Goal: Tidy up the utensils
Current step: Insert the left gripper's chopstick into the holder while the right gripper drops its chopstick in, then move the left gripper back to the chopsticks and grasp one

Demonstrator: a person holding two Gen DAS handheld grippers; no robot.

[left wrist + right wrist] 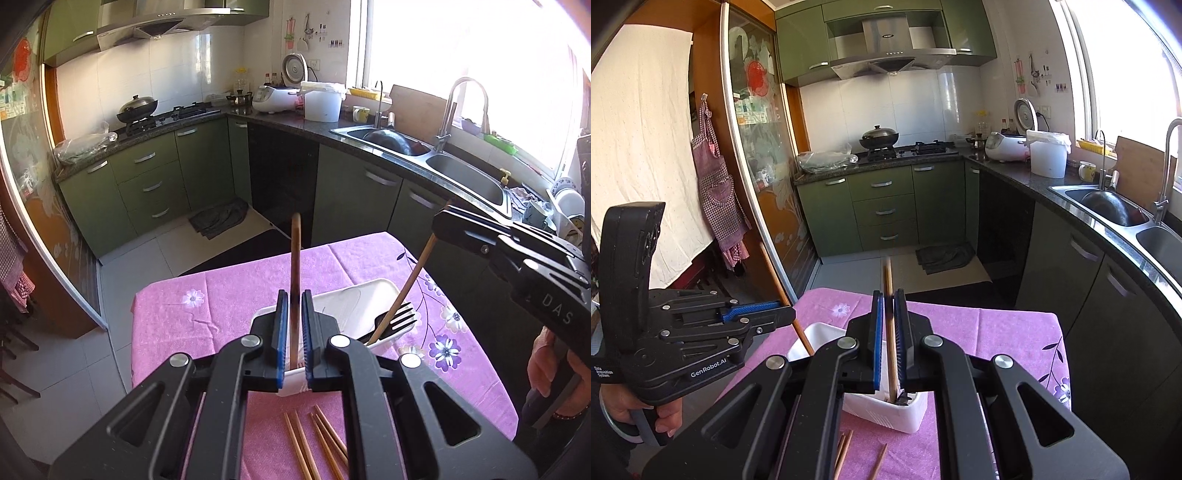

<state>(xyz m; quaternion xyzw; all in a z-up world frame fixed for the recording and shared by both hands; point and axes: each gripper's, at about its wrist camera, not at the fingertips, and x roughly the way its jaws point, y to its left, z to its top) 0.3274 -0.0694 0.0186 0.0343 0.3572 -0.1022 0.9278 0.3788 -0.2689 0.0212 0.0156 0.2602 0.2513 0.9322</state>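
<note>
A white rectangular utensil box stands on the pink flowered tablecloth; it also shows in the right wrist view. My left gripper is shut on a wooden chopstick, held upright with its lower end in the box. My right gripper is shut on another wooden chopstick, which leans into the box's other end beside a black fork. The right gripper also shows in the left wrist view, the left gripper in the right wrist view. Several loose chopsticks lie on the cloth in front of the box.
The table is small, with floor on its left and far sides. Green kitchen cabinets and a counter with a double sink run behind and to the right. A sliding glass door stands at the left.
</note>
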